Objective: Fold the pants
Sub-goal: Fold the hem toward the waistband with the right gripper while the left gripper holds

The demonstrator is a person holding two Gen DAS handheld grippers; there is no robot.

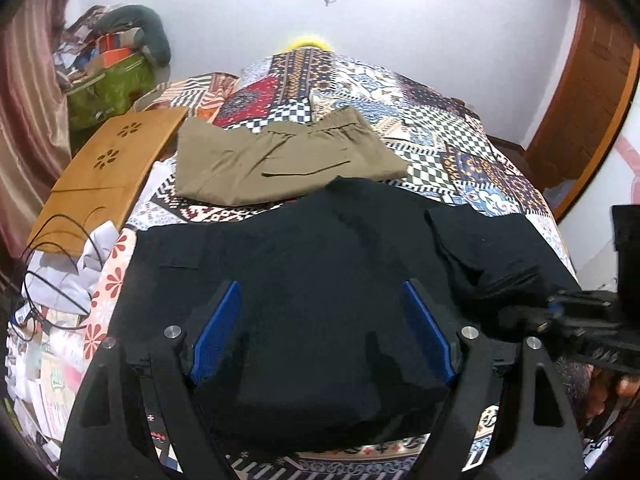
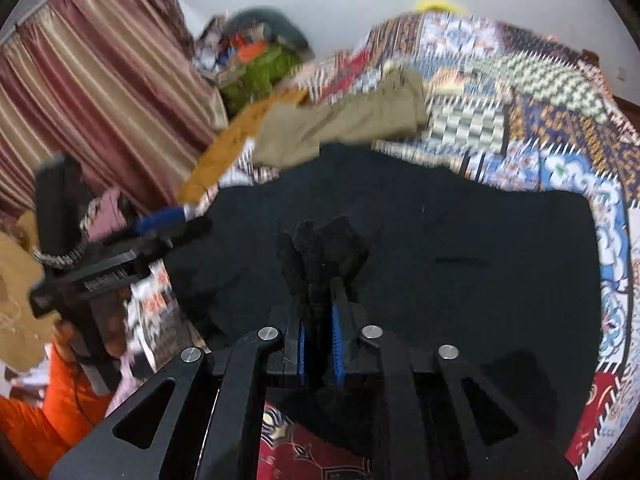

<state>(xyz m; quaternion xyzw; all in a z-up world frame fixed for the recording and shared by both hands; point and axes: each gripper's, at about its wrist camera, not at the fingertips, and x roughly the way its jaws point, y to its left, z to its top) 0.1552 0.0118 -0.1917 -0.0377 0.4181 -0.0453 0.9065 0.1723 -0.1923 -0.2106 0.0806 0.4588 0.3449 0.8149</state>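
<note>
My right gripper (image 2: 318, 312) pinches a black pants (image 2: 400, 248) fold at frame centre; my left gripper (image 1: 322, 320) gapes above them.

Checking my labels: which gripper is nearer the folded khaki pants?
Left. The left gripper, open over the black pants, sits nearer the khaki pants; the right gripper pinches black cloth at the bed's near edge.
</note>
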